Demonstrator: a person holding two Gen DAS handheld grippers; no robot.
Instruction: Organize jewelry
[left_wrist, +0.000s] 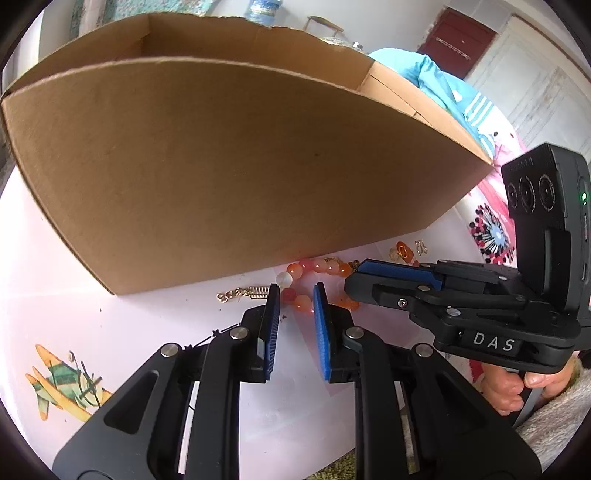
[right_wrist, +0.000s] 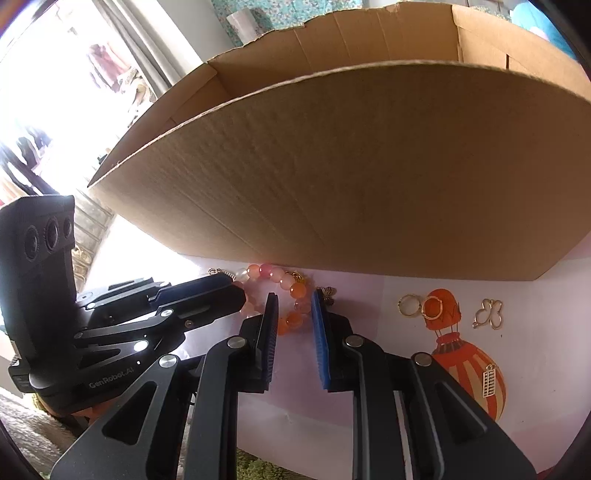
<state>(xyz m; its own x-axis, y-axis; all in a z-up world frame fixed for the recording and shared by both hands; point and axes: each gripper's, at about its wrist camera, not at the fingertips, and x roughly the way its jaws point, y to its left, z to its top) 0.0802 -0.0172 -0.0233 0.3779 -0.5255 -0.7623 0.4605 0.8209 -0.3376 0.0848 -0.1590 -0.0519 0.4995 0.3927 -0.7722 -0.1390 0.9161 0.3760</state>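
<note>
Beaded bracelet (left_wrist: 314, 280), orange, pink and white round beads in a loop, lies on the pale bench (left_wrist: 147, 332) right at the foot of the cardboard box (left_wrist: 221, 166). We see both tools on it: left tool (left_wrist: 295, 299) narrow, pads pressing beads on the loop's left side; right tool (right_wrist: 293, 314) narrow too, beads pinched between its blue pads. The box wall blocks the far side; open bench lies toward us. Left view alone shows a small gold chain piece (left_wrist: 242, 293) left of the bracelet and the hand (left_wrist: 517, 387) on the other handle. Right view alone shows gold rings (right_wrist: 421, 306), a butterfly charm (right_wrist: 489, 314) and a ladder-like charm (right_wrist: 489, 380) to the right.
</note>
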